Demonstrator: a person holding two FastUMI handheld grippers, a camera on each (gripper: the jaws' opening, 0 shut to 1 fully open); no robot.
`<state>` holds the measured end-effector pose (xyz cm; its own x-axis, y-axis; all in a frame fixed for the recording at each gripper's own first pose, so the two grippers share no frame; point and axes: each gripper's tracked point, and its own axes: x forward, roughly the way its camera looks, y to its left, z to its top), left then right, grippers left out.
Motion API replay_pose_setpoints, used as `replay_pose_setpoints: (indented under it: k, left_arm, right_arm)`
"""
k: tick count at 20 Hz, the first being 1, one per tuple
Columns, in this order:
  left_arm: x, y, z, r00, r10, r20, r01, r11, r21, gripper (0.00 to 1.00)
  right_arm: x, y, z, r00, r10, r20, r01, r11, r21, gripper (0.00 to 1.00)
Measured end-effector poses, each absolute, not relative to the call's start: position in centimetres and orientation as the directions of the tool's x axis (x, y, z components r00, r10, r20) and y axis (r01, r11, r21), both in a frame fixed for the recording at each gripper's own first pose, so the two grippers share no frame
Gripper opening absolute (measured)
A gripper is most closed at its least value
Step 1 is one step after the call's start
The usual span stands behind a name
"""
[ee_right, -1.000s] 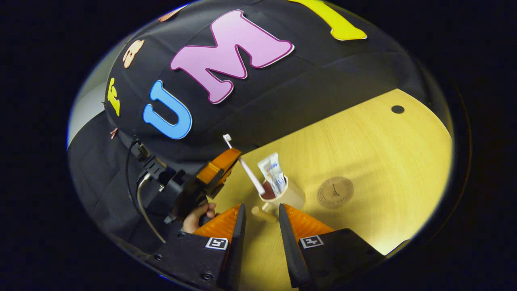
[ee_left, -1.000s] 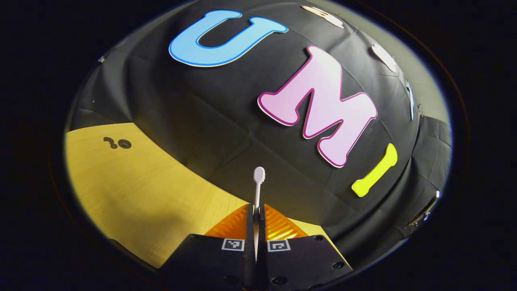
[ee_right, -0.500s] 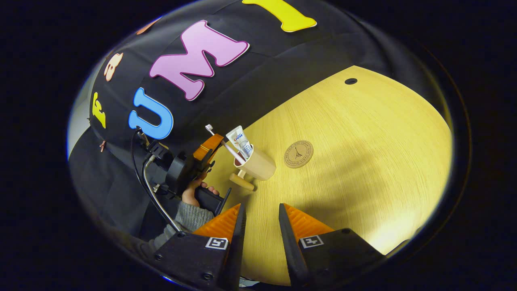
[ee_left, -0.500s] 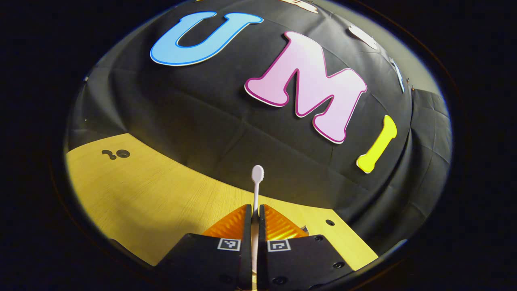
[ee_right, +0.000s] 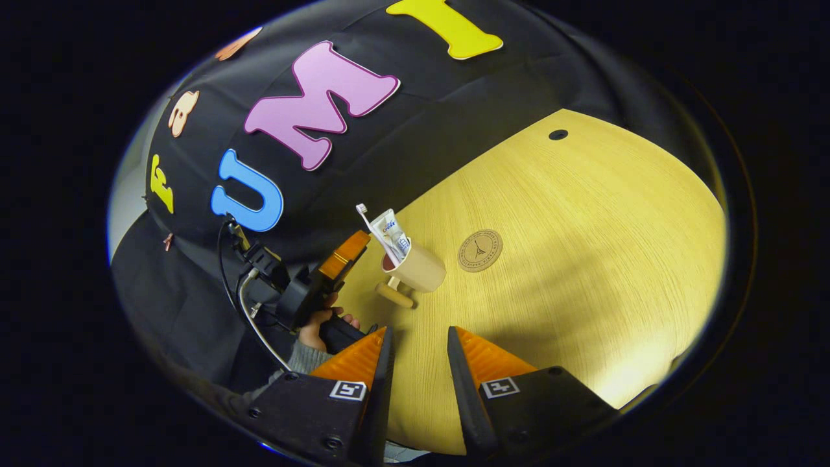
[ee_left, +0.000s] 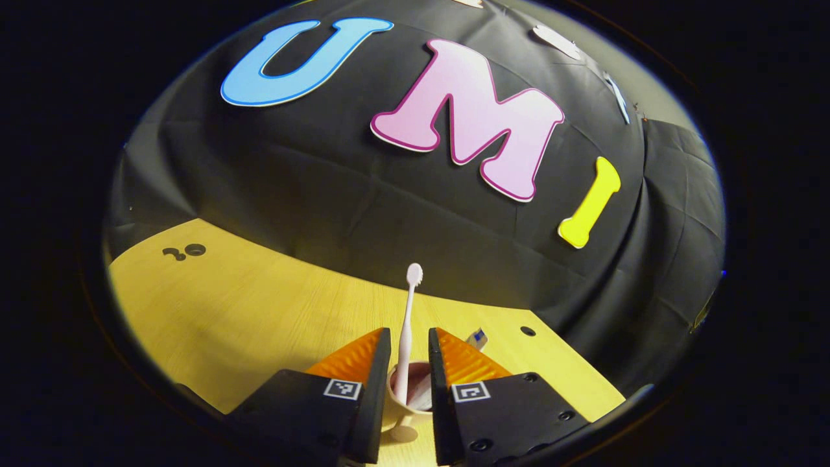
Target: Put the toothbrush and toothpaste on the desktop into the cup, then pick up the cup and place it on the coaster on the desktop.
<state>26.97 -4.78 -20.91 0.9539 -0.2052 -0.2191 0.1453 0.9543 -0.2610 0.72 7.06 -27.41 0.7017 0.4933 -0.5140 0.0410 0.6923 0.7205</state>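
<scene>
Left gripper [ee_left: 408, 363], jaws spread, frees the toothbrush [ee_left: 407, 324] between them to stand in the cup [ee_left: 402, 405]; right gripper [ee_right: 415, 363] waits open.

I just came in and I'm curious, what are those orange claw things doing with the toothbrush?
A person holds two grippers. The left gripper has its fingers open around the toothbrush, which stands in the cup beside the toothpaste. The right gripper hangs open over the desktop. The coaster lies bare beside the cup.
</scene>
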Motion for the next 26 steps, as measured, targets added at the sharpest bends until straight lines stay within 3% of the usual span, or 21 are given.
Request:
replay_pose_setpoints:
  k: [1, 2, 3, 6, 7, 8, 9, 10, 11, 12, 17, 19, 20, 21, 22, 26]
  left_arm:
    - [26.4, -4.7, -21.1, 0.951, -0.21, -0.228, 0.149, 0.955, -0.257, 0.37]
    - [25.8, -4.7, -21.1, 0.947, -0.216, -0.236, 0.156, 0.956, -0.249, 0.29]
    - [25.2, -4.5, -21.2, 0.944, -0.22, -0.245, 0.162, 0.958, -0.236, 0.4]
    - [23.0, -3.8, -21.7, 0.924, -0.242, -0.296, 0.19, 0.963, -0.193, 0.49]
    - [22.3, -3.7, -22.0, 0.912, -0.256, -0.319, 0.205, 0.961, -0.186, 0.6]
    - [21.5, -3.5, -22.3, 0.898, -0.268, -0.348, 0.218, 0.96, -0.176, 0.54]
    - [20.9, -3.2, -22.6, 0.882, -0.282, -0.378, 0.233, 0.957, -0.171, 0.55]
    - [20.3, -3.0, -23.1, 0.862, -0.29, -0.416, 0.241, 0.956, -0.167, 0.69]
    - [19.7, -2.5, -23.8, 0.839, -0.296, -0.457, 0.248, 0.955, -0.163, 0.7]
    - [19.1, -2.3, -24.6, 0.808, -0.301, -0.507, 0.255, 0.954, -0.16, 0.65]
    - [16.6, -2.9, -28.1, 0.6, -0.348, -0.72, 0.32, 0.93, -0.182, 0.74]
    - [16.4, -2.9, -29.2, 0.533, -0.321, -0.783, 0.331, 0.931, -0.157, 0.77]
    - [16.5, -2.8, -29.6, 0.51, -0.299, -0.806, 0.34, 0.932, -0.13, 0.79]
    - [16.7, -2.9, -30.0, 0.495, -0.282, -0.822, 0.354, 0.929, -0.105, 0.89]
    - [17.1, -2.9, -30.0, 0.487, -0.264, -0.833, 0.365, 0.928, -0.081, 0.82]
    - [18.5, -3.5, -30.5, 0.468, -0.225, -0.854, 0.381, 0.924, -0.034, 0.84]
  right_arm:
    - [0.6, 7.0, -27.3, 0.703, 0.493, -0.512, 0.039, 0.692, 0.721, 0.49]
    - [0.2, 7.0, -27.2, 0.703, 0.493, -0.512, 0.038, 0.693, 0.72, 0.49]
    - [0.1, 6.8, -27.2, 0.703, 0.492, -0.514, 0.039, 0.694, 0.719, 0.49]
    - [-0.6, 6.7, -26.7, 0.699, 0.496, -0.515, 0.043, 0.689, 0.723, 0.49]
    - [-1.0, 6.7, -26.6, 0.695, 0.501, -0.516, 0.039, 0.69, 0.723, 0.49]
    - [-1.3, 6.7, -26.5, 0.689, 0.505, -0.52, 0.035, 0.693, 0.72, 0.49]
    - [-1.6, 6.7, -26.4, 0.685, 0.51, -0.521, 0.03, 0.694, 0.719, 0.49]
    - [-1.9, 6.6, -26.3, 0.68, 0.515, -0.522, 0.027, 0.694, 0.719, 0.49]
    - [-2.2, 6.5, -26.2, 0.676, 0.52, -0.522, 0.024, 0.693, 0.72, 0.49]
    - [-2.4, 6.5, -26.1, 0.672, 0.523, -0.524, 0.024, 0.692, 0.722, 0.49]
    - [-2.8, 5.8, -25.6, 0.672, 0.529, -0.519, 0.029, 0.681, 0.731, 0.49]
    - [-3.0, 5.1, -25.6, 0.674, 0.525, -0.519, 0.033, 0.681, 0.732, 0.49]
    - [-3.1, 4.6, -25.6, 0.676, 0.522, -0.52, 0.035, 0.682, 0.731, 0.49]
    - [-3.1, 4.0, -25.7, 0.679, 0.517, -0.521, 0.038, 0.684, 0.728, 0.49]
    - [-3.0, 3.3, -25.7, 0.684, 0.51, -0.522, 0.044, 0.685, 0.727, 0.49]
    - [-2.8, 0.3, -26.0, 0.709, 0.472, -0.524, 0.085, 0.68, 0.728, 0.49]
